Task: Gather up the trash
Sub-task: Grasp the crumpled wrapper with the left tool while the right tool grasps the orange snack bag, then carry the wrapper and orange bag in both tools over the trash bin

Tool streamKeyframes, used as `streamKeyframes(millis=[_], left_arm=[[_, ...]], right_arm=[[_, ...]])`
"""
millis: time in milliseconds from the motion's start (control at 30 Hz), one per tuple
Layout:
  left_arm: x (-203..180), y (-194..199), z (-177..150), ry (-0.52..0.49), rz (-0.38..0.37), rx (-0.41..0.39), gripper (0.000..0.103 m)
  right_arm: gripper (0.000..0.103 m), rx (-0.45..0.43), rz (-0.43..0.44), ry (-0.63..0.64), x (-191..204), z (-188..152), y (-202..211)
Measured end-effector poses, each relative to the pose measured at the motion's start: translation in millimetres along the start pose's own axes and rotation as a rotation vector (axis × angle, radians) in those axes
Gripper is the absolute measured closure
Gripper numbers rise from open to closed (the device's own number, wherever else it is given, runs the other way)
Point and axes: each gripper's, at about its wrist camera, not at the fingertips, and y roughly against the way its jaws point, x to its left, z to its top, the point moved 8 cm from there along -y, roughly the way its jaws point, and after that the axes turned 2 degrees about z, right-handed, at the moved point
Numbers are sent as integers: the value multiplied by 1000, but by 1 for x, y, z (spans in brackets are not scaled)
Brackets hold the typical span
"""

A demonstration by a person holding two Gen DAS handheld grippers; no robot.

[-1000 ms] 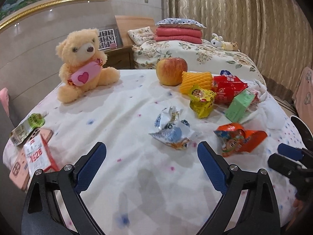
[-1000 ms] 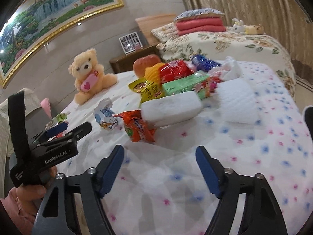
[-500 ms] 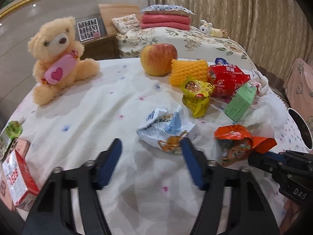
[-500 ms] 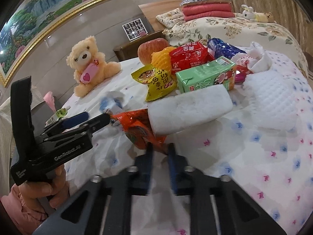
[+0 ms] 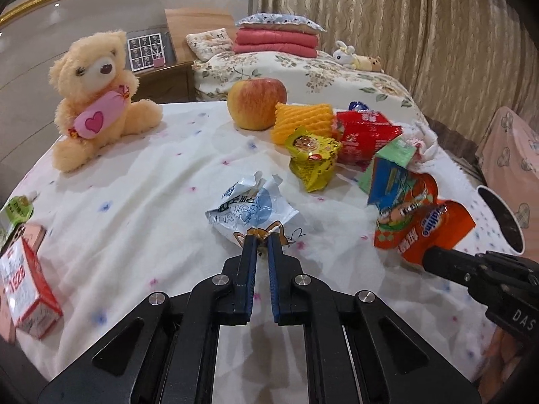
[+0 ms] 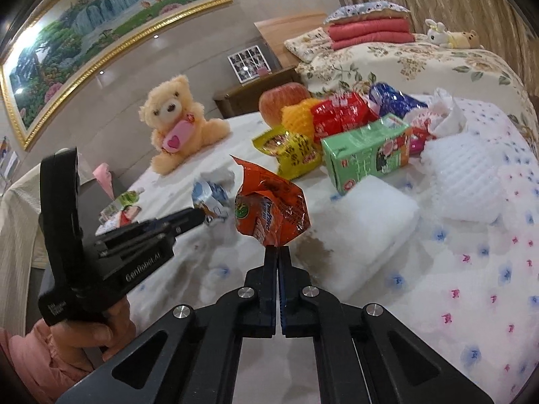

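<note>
My left gripper is shut on the near edge of a crumpled white and blue wrapper that lies on the white flowered tablecloth. My right gripper is shut on the bottom edge of an orange snack wrapper and holds it upright above the cloth. The orange wrapper and the right gripper's arm show at the right of the left wrist view. The left gripper shows at the left of the right wrist view, on the white wrapper.
Behind lie a yellow wrapper, red packet, green carton, orange foam net, apple and teddy bear. White foam pads sit at the right. A red and white box stands at the left edge.
Both grippers went from wide open to shut. The left closed on the white wrapper. The right closed on the orange wrapper and lifted it upright.
</note>
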Motion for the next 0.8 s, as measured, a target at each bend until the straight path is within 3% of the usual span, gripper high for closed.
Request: streamKeyframes(millis=[400, 567, 633, 667, 700, 733, 800], left_arm=[[-46, 35, 10, -35, -70, -78, 103], [-51, 32, 7, -35, -60, -56, 102], [-42, 31, 5, -19, -23, -48, 93], [-38, 30, 3, -7, -16, -41, 76], [-35, 29, 1, 2, -2, -38, 49], [-29, 25, 0, 18, 31, -34, 40], [-24, 19, -2, 31, 45, -24, 37]], right_arm=[[103, -95, -37, -37, -17, 8, 46], [103, -120, -54, -62, -30, 7, 60], [103, -130, -56, -69, -34, 6, 64], [103, -133, -58, -71, -34, 7, 66], [103, -138, -63, -77, -37, 7, 68], [102, -141, -63, -81, -39, 6, 70], [102, -148, -68, -86, -44, 5, 74]])
